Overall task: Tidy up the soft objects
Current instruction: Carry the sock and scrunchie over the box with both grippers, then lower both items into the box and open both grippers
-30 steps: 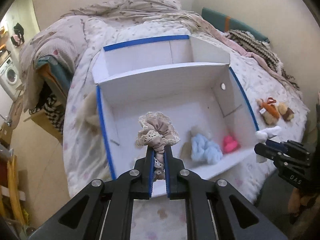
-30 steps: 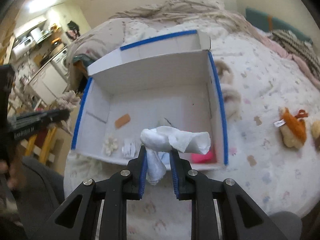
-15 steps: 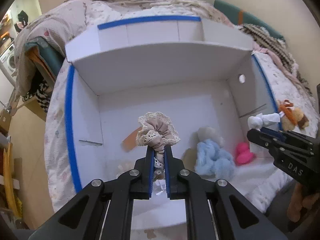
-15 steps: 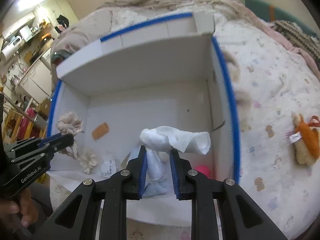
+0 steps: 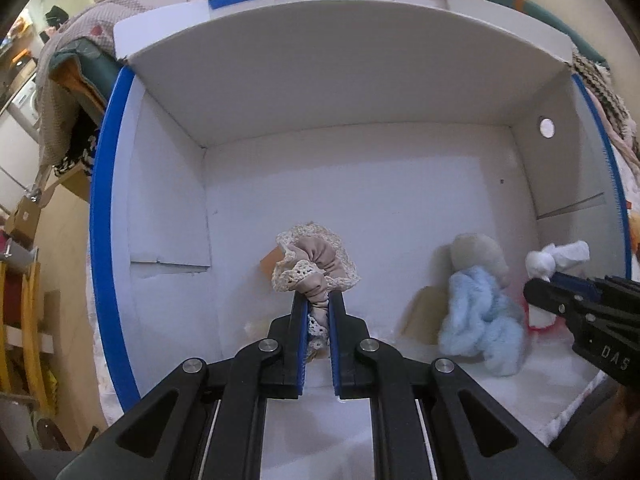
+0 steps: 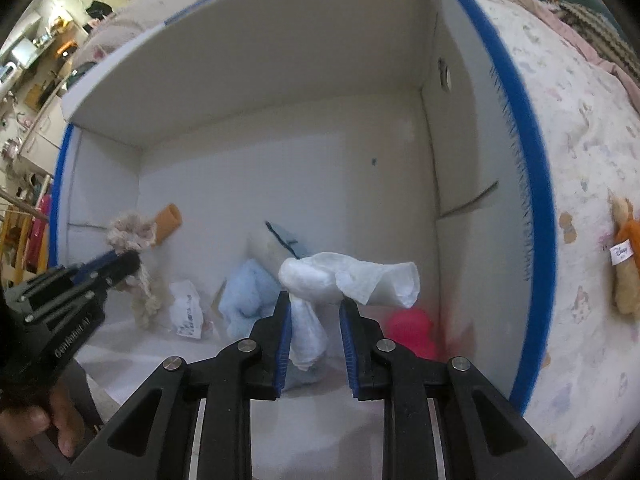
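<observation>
A white cardboard box with blue-taped rims [image 5: 104,184] [image 6: 524,168] lies open on the bed. My left gripper [image 5: 318,304] is shut on a beige lace-edged scrunchie [image 5: 316,264] and holds it inside the box; it also shows in the right wrist view [image 6: 128,236]. My right gripper [image 6: 314,304] is shut on a white cloth [image 6: 352,280] and holds it inside the box at the right; the cloth shows in the left wrist view [image 5: 560,258]. On the box floor lie a light blue fluffy toy [image 5: 480,316] [image 6: 248,292], a pink toy [image 6: 412,328] and an orange sponge piece [image 6: 168,222].
A small white packet [image 6: 188,314] and a cream knitted piece [image 6: 146,300] lie on the box floor at the left. An orange plush toy [image 6: 626,256] lies on the floral bedspread [image 6: 592,160] right of the box. Furniture and clutter stand left of the bed [image 5: 24,240].
Both grippers have moved forward and down into the box with their loads. The box now fills both views.
</observation>
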Demonstrator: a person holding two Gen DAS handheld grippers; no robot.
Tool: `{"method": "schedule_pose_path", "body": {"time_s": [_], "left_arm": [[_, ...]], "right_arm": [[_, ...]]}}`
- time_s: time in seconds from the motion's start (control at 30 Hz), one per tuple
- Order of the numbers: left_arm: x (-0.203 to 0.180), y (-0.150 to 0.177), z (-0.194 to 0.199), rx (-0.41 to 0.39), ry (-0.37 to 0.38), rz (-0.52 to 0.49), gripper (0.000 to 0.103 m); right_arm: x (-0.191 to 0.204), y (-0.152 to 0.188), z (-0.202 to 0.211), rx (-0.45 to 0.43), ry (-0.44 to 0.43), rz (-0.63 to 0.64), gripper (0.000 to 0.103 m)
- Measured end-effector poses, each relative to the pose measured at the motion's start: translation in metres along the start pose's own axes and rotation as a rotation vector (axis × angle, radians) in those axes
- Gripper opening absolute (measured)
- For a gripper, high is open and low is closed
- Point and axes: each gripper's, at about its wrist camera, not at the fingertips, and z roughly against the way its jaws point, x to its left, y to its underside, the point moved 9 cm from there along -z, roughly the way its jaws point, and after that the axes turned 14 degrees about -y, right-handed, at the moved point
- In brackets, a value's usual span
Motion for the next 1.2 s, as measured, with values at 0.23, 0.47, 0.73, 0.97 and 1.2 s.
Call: {"method": "schedule_pose_path", "body": {"time_s": [0.23,0.47,0.73,0.97,1.2], "left_arm": [[0.001,0.0,-0.005,0.011,-0.024,0.016,0.009],[-0.012,0.004,0.001,0.006,-0.021,-0.02,0.011],[-0.01,0.004,0.02,-0.033,-0.024,0.002,0.027],[0.0,0.001,0.048,-0.108,-0.022,0.011,0.066],[0.016,0.004,0.068,-0.142,-0.018,0.035,0.066]], "right_arm": [[-0.006,0.006,-0.007,0.015,0.058,0.031,0.024],[0.003,0.007,-0.006,0.002,0.011,0.021,0.039],[0.019,-0.003,0.013,-0.052,-0.028,0.046,0.075],[0.029,-0.004,0.023,-0.078,-0.051,0.04,0.101],[0.041,-0.002,0.049,-0.184,-0.067,0.045,0.103]]}}
